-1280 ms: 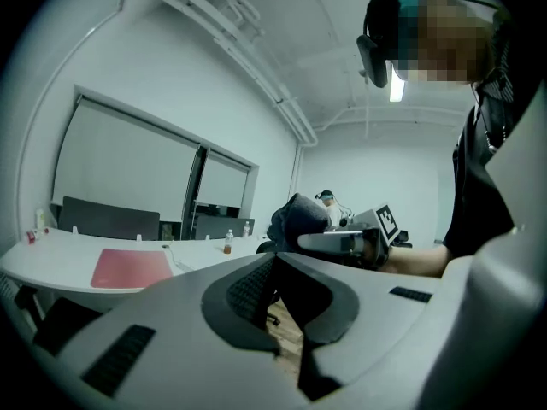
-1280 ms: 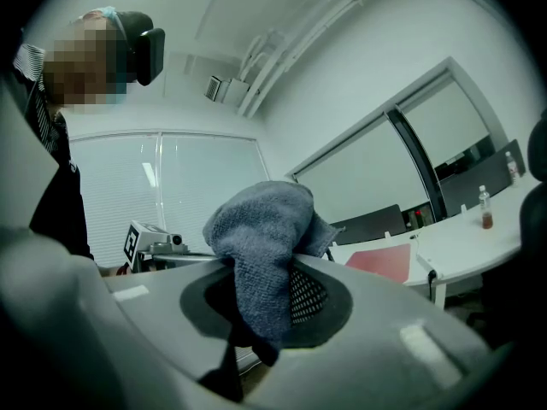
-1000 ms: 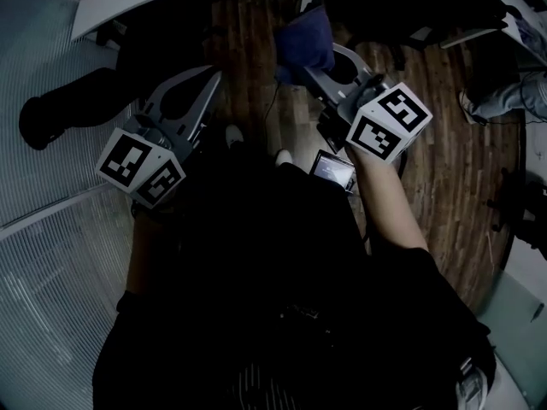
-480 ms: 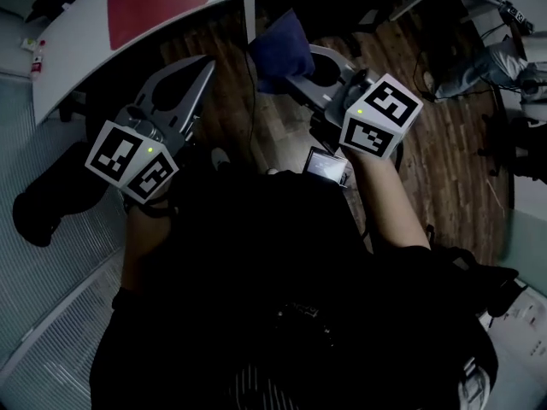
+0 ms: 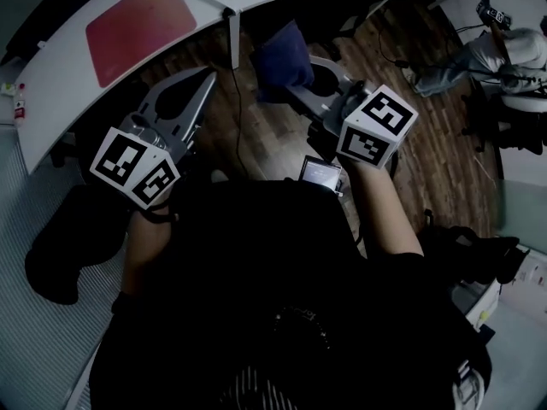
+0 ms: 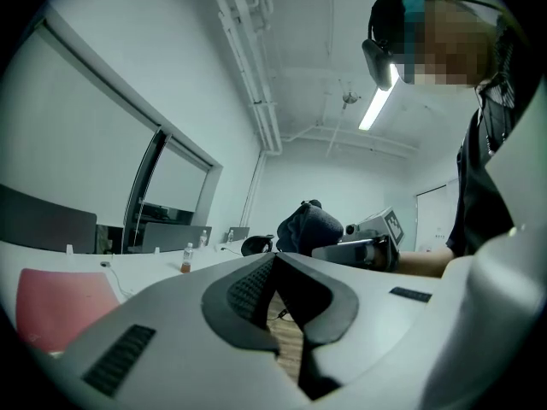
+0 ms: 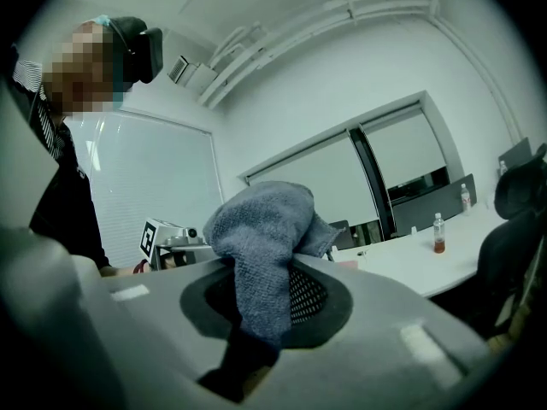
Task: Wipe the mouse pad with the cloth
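The red mouse pad (image 5: 141, 28) lies on the white curved desk (image 5: 51, 114) ahead of me; in the left gripper view the pad (image 6: 60, 301) shows low at the left. My right gripper (image 5: 301, 71) is shut on a blue-grey cloth (image 5: 286, 51), which bunches up above its jaws (image 7: 261, 229) and hangs over the wooden floor, short of the desk. My left gripper (image 5: 208, 77) is held beside it, just under the desk's edge, with its jaws shut tip to tip and nothing between them (image 6: 274, 257). From the left gripper, the cloth (image 6: 309, 227) shows to the right.
A small bottle (image 5: 19, 101) and a cable (image 5: 224, 7) are on the desk. A black chair (image 5: 60, 246) stands at my left. A seated person (image 5: 504, 54) is at the far right. A small screen (image 5: 320, 176) hangs at my waist. Another bottle (image 7: 438, 233) stands on the desk.
My view has swung toward the desk, so the red pad is now in full sight. Both grippers keep their pose in front of me, the right one still holding the cloth.
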Tool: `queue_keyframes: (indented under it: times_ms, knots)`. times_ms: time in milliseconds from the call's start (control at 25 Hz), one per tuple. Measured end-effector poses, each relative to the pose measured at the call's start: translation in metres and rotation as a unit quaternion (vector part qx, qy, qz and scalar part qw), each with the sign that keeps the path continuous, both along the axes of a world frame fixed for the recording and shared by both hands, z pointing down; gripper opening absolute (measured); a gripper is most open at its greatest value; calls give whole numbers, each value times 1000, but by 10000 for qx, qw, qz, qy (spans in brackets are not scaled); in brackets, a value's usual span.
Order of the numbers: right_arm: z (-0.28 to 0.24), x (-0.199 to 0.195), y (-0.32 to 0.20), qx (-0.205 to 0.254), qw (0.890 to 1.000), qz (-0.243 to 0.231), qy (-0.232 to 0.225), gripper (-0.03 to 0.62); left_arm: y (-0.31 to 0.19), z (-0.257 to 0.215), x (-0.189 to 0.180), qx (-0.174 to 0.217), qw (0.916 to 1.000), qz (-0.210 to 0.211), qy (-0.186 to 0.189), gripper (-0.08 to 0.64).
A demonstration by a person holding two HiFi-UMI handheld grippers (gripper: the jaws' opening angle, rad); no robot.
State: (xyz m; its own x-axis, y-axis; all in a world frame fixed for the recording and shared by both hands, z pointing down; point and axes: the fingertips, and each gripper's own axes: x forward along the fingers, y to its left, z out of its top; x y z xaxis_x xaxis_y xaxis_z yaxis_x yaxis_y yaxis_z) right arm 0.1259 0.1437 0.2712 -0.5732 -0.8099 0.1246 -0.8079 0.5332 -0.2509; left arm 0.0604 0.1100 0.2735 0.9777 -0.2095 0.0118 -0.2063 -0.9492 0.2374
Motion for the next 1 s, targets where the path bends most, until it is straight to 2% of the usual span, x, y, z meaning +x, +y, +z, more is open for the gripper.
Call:
queue_keyframes:
  times_ms: [120,280,400,560,720,1000]
  knots:
    - [3,-19,-16,-54,9999,32,99,66,-11,5,-13,79,9999,86,-42,8]
    - [7,-40,-33,-140,9998,24,153,66,-16,24,-30,226,9981,229,-519,8]
    - [12,-59,-52,-165,9997,-72,181,66,-32,37,-51,278,9978,145,-581,8]
    - [19,-81,-75,-246,9994,-123,211,66,-58,41,-81,104,9991,-36,-420,8]
    - [18,-107,-98,-231,9987,-405,203,67,-77,41,-116,-39,9985,-351,-414,9]
    - [23,-120,-132,-352,9958,-840,-106,67,-97,45,-141,-322,9942,-952,-382,9]
